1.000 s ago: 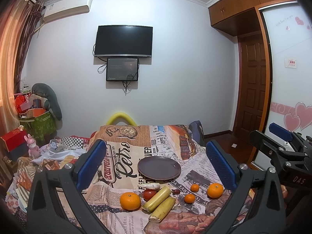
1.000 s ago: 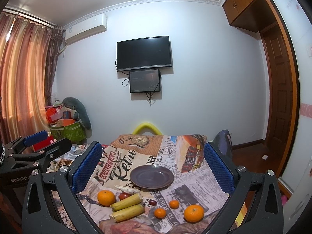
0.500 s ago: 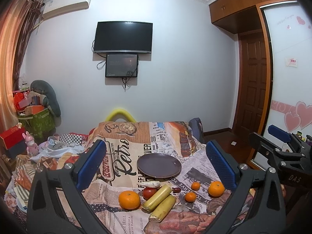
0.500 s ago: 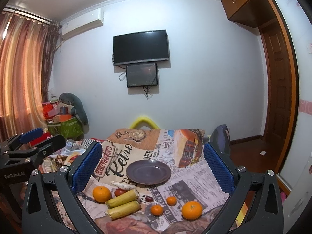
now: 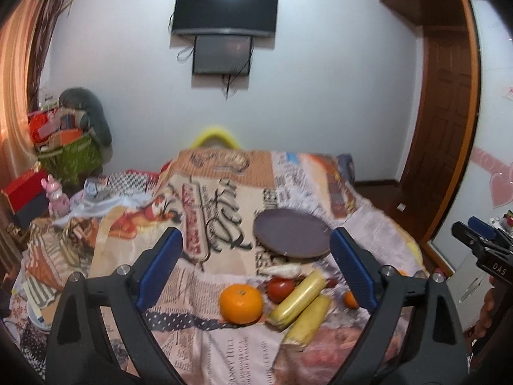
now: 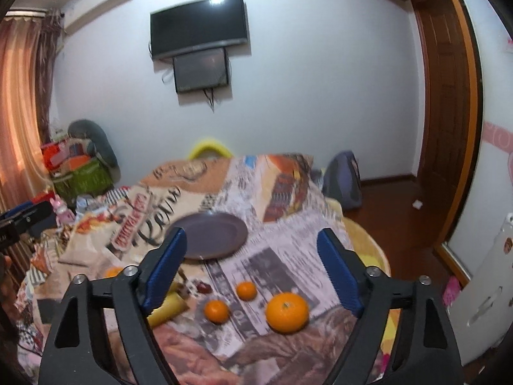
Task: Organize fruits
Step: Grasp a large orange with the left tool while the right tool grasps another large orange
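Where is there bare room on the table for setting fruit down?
The dark plate is bare, and so is the printed cloth left of the big orange. It is crowded between that orange and the small oranges, around the tomato and yellow pieces.

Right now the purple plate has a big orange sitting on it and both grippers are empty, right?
Not quite. The plate is bare; the big orange lies on the cloth in front of it, as the left wrist view shows. Both grippers are empty, yes.
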